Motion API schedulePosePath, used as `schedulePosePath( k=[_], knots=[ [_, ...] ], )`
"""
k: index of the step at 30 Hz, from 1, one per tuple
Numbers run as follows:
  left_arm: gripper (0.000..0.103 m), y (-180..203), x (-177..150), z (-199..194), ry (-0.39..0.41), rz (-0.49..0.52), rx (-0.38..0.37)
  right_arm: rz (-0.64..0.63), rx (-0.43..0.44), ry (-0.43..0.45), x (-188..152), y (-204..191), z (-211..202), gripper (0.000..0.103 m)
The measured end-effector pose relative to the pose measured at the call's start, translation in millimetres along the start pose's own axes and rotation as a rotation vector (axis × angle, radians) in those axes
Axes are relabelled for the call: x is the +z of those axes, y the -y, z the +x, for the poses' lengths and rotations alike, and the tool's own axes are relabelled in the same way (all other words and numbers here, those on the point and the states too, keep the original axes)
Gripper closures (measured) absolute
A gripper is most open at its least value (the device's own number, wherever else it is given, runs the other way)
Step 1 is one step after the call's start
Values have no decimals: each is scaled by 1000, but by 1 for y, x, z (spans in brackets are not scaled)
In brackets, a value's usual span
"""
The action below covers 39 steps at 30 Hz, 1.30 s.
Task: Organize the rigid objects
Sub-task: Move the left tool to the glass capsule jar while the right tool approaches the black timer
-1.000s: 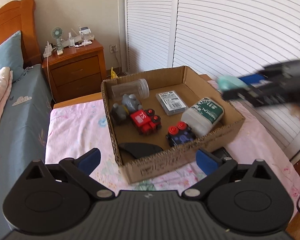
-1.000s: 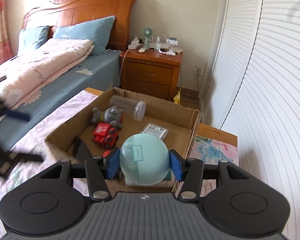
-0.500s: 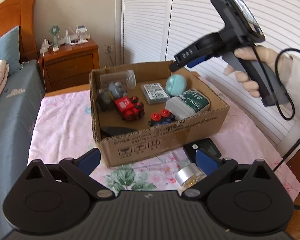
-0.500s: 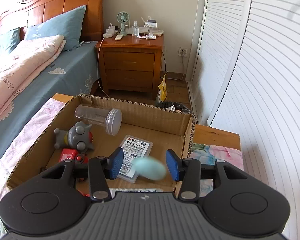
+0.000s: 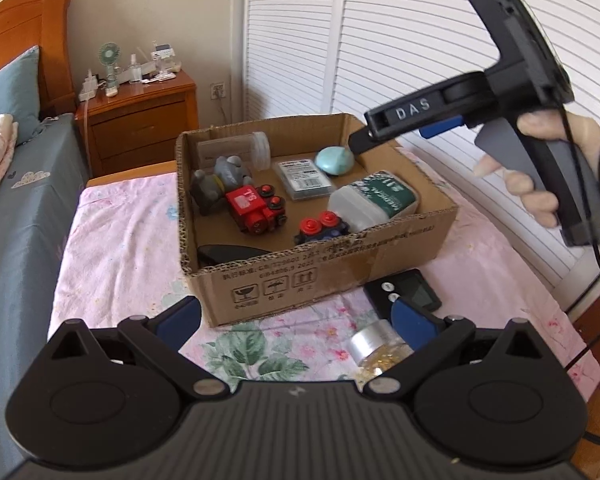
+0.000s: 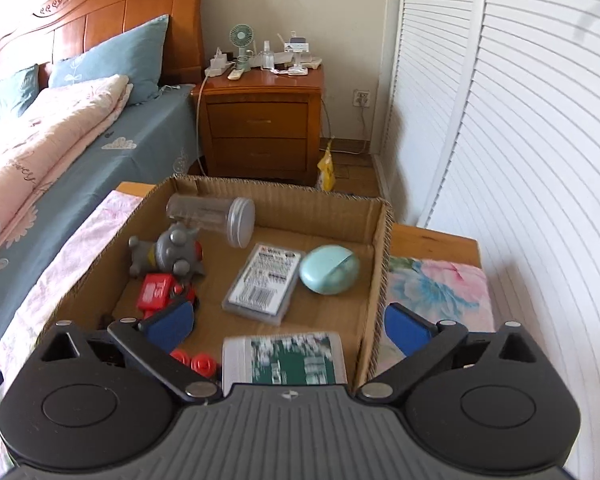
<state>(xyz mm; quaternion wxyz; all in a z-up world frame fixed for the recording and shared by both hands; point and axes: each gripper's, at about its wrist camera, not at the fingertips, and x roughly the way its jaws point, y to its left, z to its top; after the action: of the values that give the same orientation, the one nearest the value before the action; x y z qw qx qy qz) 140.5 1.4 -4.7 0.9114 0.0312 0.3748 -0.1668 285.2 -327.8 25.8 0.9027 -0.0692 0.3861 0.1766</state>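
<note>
Item: mint oval case (image 6: pixel 329 268), lying in the cardboard box (image 6: pixel 381 264) at its far right corner, just beside the flat labelled pack (image 6: pixel 265 283). My right gripper (image 6: pixel 286 322) hangs above the box, its jaws opening wide with nothing between them. To finish well, I judge it best to lift straight up, clear of the box wall. My left gripper (image 5: pixel 296 316) is spread and empty; the gold-filled jar (image 5: pixel 374 346), near right outside the box, looks the next pickup.
</note>
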Motion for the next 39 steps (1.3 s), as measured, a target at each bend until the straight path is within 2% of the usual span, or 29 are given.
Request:
schedulePosePath(
  k=[12,21,28,39],
  knots=[
    [2,9,-10,5,-45,2,-2,111,-52,5,-75,-2,-37,0],
    [2,14,-15,6,-71,17,5,121,-103,-75,-118,-12,-18,0],
    [2,13,-18,7,-83,15,2,126,-63,-101,-127,-21,-2,0],
    [2,9,-22,10,-104,32,-19,144,-77,-114,-127,-28,27,0]
  ],
)
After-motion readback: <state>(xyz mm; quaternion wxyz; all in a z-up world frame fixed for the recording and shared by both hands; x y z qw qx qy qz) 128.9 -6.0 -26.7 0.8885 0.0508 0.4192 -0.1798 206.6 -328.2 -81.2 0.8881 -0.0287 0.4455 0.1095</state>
